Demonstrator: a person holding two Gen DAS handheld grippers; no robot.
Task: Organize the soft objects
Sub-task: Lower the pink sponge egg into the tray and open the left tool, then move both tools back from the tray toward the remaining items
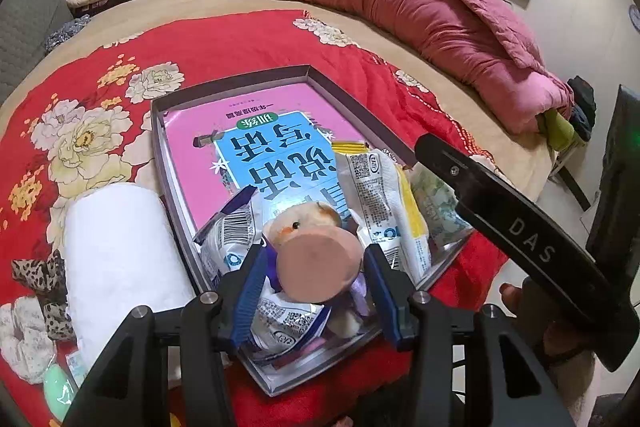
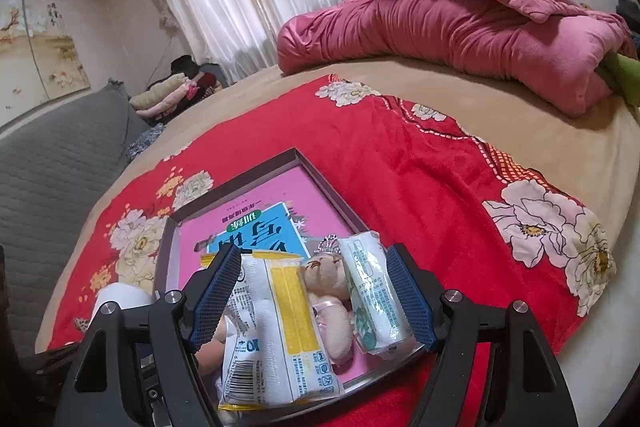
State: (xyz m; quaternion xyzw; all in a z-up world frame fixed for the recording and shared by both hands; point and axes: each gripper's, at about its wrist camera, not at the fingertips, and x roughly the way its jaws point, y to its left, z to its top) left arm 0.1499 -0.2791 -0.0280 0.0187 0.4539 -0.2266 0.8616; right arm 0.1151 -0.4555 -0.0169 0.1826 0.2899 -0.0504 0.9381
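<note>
A shallow grey box (image 1: 168, 163) lies on the red floral blanket and holds a pink book (image 1: 272, 131) and soft packets. My left gripper (image 1: 316, 279) is shut on a small plush toy (image 1: 316, 251) with a round pink base, held above white-blue packets (image 1: 224, 243) in the box's near end. My right gripper (image 2: 312, 291) is open over the same box (image 2: 240, 183), above a yellow-white packet (image 2: 280, 327), a small beige teddy bear (image 2: 328, 291) and a white-green tissue pack (image 2: 376, 299). It holds nothing.
A white paper roll (image 1: 116, 255) lies left of the box, with scrunchies (image 1: 32, 307) and a mint sponge (image 1: 58, 391) beside it. A pink quilt (image 1: 420, 15) is piled at the bed's far side. The right gripper's black body (image 1: 520, 239) crosses the left view.
</note>
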